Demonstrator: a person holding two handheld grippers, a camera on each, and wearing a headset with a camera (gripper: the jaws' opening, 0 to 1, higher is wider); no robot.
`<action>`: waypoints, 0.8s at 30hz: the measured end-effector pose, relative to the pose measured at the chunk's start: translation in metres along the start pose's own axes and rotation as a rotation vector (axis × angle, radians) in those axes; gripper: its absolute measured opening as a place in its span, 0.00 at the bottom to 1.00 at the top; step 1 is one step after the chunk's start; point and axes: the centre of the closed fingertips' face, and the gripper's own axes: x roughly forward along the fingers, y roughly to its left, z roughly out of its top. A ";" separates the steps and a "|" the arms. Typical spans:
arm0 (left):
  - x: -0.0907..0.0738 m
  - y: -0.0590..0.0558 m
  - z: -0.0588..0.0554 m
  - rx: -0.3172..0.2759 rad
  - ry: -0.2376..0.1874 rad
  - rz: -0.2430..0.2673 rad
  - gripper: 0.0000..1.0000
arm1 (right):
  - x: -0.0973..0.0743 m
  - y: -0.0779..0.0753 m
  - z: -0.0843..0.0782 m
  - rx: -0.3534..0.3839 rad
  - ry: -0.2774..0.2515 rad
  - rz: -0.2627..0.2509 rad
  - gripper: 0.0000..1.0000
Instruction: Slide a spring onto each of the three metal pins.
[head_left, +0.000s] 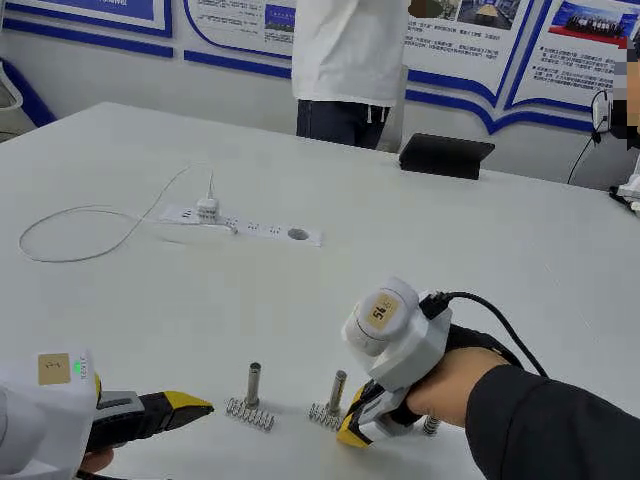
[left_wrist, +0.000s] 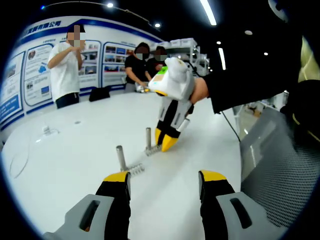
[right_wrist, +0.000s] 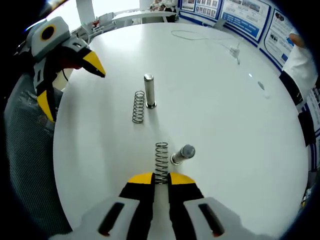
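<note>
R gripper (right_wrist: 155, 181) clenched on spring (right_wrist: 161, 160), pin (right_wrist: 182, 153) at its 1 o'clock. L gripper (left_wrist: 164, 179) released, empty. First spring imo; next: lift, line up w/ pin top.

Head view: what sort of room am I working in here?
Probably a showroom or training lab: blue-trimmed display boards line the wall, a person stands by the big white table, with a power strip on it.
</note>
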 end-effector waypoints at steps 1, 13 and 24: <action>0.000 -0.001 0.000 0.004 0.003 -0.003 0.56 | -0.001 0.002 -0.001 -0.005 0.001 0.001 0.12; 0.010 -0.007 0.011 0.067 0.030 -0.064 0.54 | -0.032 0.026 0.001 -0.065 -0.018 0.047 0.12; 0.032 -0.021 0.025 0.130 0.042 -0.162 0.51 | -0.061 0.058 0.013 -0.138 -0.063 0.102 0.12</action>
